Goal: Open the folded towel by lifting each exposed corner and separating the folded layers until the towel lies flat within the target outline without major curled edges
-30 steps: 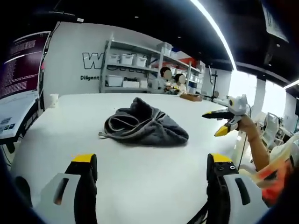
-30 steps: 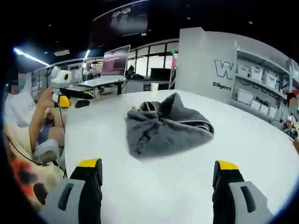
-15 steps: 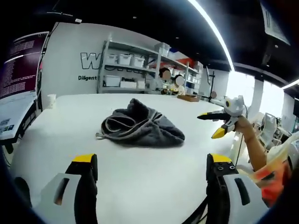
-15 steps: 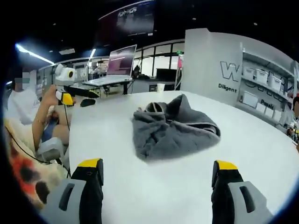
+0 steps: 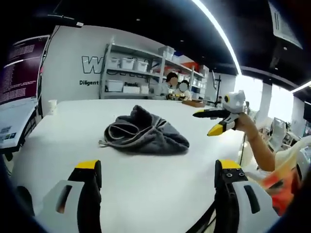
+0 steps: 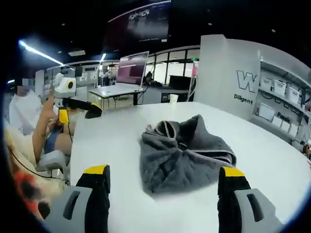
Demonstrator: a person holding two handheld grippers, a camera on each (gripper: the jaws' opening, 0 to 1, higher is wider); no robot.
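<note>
Both grippers hover apart around the crumpled towel [image 5: 145, 134] on the table [image 5: 58, 145].

A large dark outlined "W" [image 5: 91, 64] stands on the white back wall [image 5: 73, 53] in the left gripper view, the rest of the word hidden behind grey metal shelving [image 5: 127, 73]. Below it, small dark lettering reads "Diligent" [image 5: 89, 83]. The right gripper view shows the same "W" [image 6: 244, 80] and "Diligent" [image 6: 244, 97]. Text on the dark purple screen [image 5: 19, 68] is too small to read.
</note>
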